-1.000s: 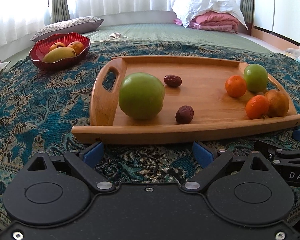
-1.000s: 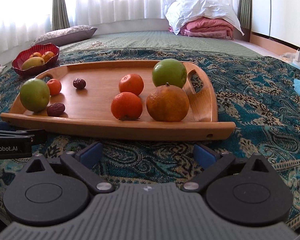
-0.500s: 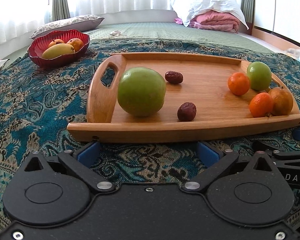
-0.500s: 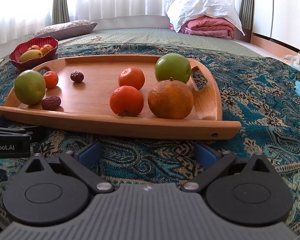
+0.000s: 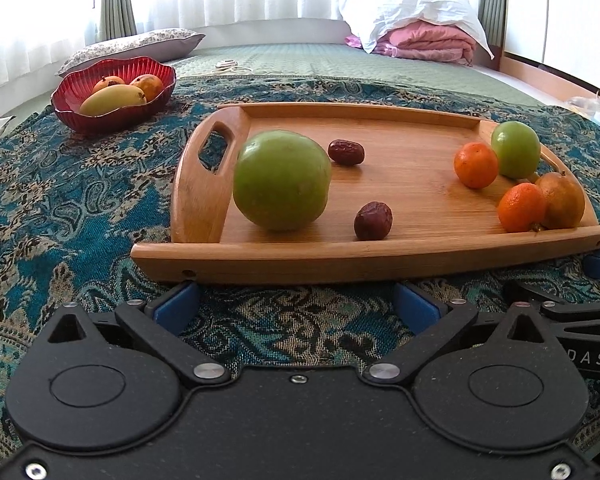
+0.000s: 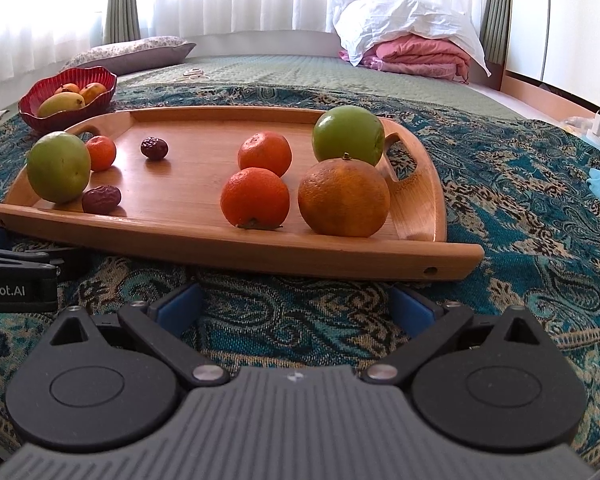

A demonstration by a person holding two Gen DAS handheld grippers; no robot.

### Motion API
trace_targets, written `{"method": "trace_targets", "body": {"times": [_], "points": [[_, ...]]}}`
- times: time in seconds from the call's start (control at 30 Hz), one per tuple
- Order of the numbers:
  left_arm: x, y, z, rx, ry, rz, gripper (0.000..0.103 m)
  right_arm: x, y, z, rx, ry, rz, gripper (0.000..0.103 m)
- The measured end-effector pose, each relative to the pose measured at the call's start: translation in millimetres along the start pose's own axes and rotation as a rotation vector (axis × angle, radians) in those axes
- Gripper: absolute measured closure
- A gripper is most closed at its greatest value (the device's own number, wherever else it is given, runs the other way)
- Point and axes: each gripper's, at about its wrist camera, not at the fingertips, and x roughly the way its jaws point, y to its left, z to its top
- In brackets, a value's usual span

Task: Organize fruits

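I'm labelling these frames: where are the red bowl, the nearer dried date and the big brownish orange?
red bowl [image 5: 100, 122]: left wrist view, front wall.
nearer dried date [image 5: 373, 220]: left wrist view, middle.
big brownish orange [image 6: 343, 198]: right wrist view, front face.

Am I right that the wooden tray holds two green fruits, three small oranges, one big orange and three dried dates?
Not quite: the wooden tray holds two dried dates, not three. The right wrist view shows both, and the rest of your count stands.

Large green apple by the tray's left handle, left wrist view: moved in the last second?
No. The large green apple sits just as close to the tray handle, near date same offset to its right; only the camera view shifted.
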Motion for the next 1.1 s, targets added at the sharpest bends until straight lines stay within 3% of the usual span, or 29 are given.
{"method": "trace_targets", "body": {"times": [1.1], "points": [[-0.6,0.5,-0.5,0.002,-0.004,0.001,0.000,-0.4,0.9,-1.0,-0.008,-0.004,-0.003,0.000]]}}
